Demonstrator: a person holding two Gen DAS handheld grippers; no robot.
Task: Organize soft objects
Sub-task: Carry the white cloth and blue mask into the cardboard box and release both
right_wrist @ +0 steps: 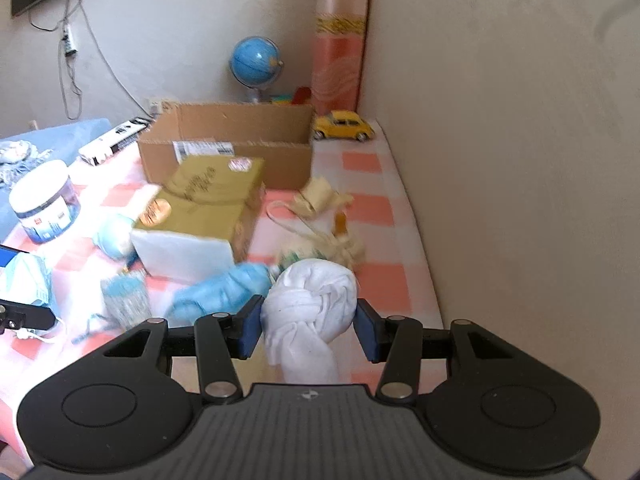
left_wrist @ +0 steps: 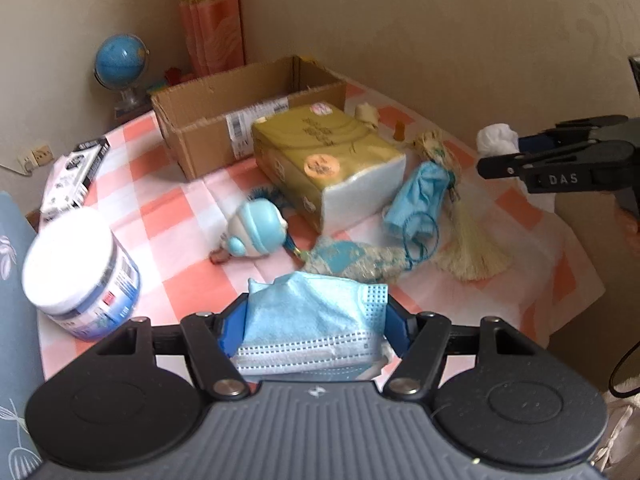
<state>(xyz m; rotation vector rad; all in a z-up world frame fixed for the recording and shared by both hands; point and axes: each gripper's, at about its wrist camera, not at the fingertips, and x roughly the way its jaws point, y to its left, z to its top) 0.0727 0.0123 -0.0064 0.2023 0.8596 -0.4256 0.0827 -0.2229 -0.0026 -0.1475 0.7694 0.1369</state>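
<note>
My left gripper is shut on a folded light-blue face mask, held above the checked tablecloth. My right gripper is shut on a knotted white cloth, also lifted; in the left wrist view that gripper shows at the right edge with the white cloth behind it. On the table lie a crumpled blue mask, a blue-patterned pouch, a cream tassel, a blue plush toy and a gold tissue pack. An open cardboard box stands behind them.
A white-lidded jar stands at the left table edge beside a black-and-white carton. A globe and a yellow toy car sit near the back wall. The wall runs close along the table's right side.
</note>
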